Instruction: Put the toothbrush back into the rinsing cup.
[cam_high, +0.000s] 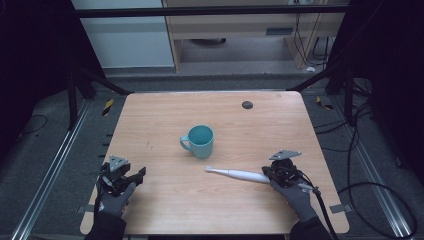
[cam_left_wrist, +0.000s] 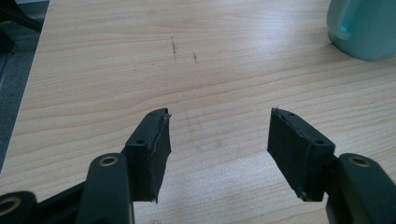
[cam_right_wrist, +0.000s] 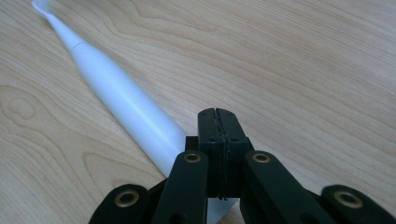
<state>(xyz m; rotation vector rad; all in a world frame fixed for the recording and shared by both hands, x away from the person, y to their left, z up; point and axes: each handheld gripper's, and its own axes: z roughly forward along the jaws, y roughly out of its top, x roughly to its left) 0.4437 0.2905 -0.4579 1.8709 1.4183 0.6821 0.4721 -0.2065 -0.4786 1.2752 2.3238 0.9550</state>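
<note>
Up close, the right gripper (cam_right_wrist: 217, 114) view shows its jaws clenched together, pad to pad, with the toothbrush (cam_right_wrist: 126, 105) lying on the table (cam_right_wrist: 303, 70) just left of and beneath them. Overhead, both gloved hands rest low. The left gripper (cam_left_wrist: 219, 133) gapes released, the cup (cam_left_wrist: 362, 28) beyond its right jaw.

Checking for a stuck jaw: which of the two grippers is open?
The left gripper: its jaws stand wide apart over bare table. The right gripper is shut.
</note>
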